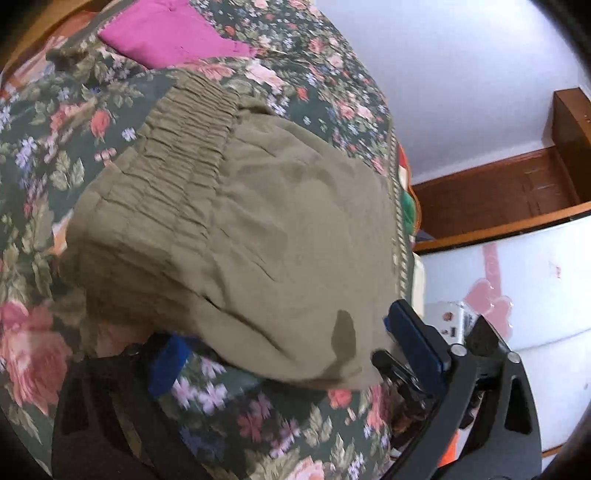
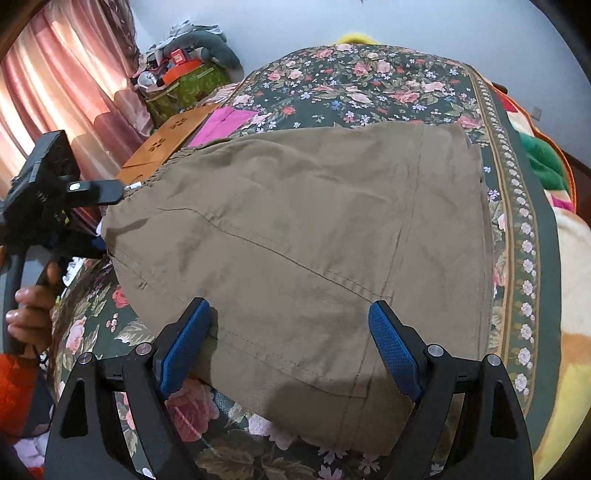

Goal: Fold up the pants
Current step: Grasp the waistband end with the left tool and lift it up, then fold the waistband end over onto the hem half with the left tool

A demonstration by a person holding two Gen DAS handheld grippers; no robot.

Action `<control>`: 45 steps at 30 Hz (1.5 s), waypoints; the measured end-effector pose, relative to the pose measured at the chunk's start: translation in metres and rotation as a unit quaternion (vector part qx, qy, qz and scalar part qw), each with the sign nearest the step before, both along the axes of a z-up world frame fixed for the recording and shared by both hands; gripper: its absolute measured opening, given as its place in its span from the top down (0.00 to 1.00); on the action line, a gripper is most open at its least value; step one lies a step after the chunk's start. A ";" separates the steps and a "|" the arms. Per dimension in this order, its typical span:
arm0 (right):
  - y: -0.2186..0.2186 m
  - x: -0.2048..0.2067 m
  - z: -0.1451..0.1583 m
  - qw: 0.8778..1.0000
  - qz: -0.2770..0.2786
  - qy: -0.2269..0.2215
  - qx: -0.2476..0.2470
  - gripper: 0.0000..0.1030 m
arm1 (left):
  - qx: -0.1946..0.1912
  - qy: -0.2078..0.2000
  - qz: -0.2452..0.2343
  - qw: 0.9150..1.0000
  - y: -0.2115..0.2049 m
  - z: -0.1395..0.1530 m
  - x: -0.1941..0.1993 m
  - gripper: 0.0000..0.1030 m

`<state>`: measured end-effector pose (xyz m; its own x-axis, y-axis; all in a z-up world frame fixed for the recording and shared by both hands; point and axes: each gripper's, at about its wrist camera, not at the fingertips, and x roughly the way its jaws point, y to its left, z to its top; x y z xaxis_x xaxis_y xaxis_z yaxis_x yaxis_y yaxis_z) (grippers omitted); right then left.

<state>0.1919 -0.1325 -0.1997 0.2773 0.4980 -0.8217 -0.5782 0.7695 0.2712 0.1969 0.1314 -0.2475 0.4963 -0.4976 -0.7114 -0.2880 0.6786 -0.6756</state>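
Since the khaki pants (image 2: 295, 236) lie folded in a thick stack on the floral bed (image 2: 369, 81), they look light, soft and floppy; take them at a folded edge or the elastic waistband (image 1: 177, 147). Right claw (image 2: 288, 347) gapes released, straddling the near edge. Left claw (image 1: 288, 354) straddles a corner, apparently released. Pink cloth (image 1: 166, 33) and wooden board (image 2: 166, 140) lie near, not blocking.

Pants (image 2: 303, 236) on bedspread (image 2: 369, 81), right gripper (image 2: 291, 347) fingers (image 2: 395, 354) astride near edge

Pale wall (image 1: 461, 85), sunlit pink curtains (image 2: 66, 85), floral bedspread (image 2: 369, 85)
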 end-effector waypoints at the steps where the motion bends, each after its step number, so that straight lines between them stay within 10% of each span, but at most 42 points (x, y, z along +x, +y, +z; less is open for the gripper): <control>1: -0.001 0.000 0.000 1.000 0.000 0.002 0.001 0.17 | 0.023 0.003 0.003 1.000 -0.001 0.002 0.002 0.16; 7: -0.003 -0.001 0.001 1.000 0.000 0.002 0.005 0.17 | 0.172 0.016 0.025 0.985 -0.006 0.011 0.005 0.63; 11: -0.006 -0.003 0.005 1.000 -0.008 0.004 0.011 0.18 | 0.234 -0.014 0.033 0.972 -0.015 0.032 -0.009 0.70; 17: -0.018 -0.012 0.021 0.999 -0.032 -0.012 0.026 0.18 | 0.396 -0.058 0.037 0.916 -0.036 0.074 -0.038 0.71; 22: -0.024 -0.017 0.020 0.999 -0.037 -0.018 0.013 0.18 | 0.543 -0.080 0.039 0.835 -0.057 0.099 -0.059 0.71; 27: -0.021 -0.021 0.008 1.000 -0.024 -0.007 0.007 0.18 | 0.571 -0.097 0.026 0.815 -0.073 0.108 -0.058 0.71; 33: -0.019 -0.023 0.008 1.000 -0.021 -0.009 0.009 0.18 | 0.540 -0.145 0.003 0.829 -0.100 0.125 -0.043 0.72; 45: -0.021 -0.025 0.006 0.999 -0.028 -0.005 0.024 0.18 | 0.352 -0.155 -0.083 0.919 -0.134 0.127 0.003 0.79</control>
<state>0.1671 -0.1536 -0.1940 0.3136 0.5203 -0.7943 -0.5374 0.7869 0.3033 0.1996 -0.0026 -0.1201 0.6881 -0.0548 -0.7236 -0.0080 0.9965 -0.0831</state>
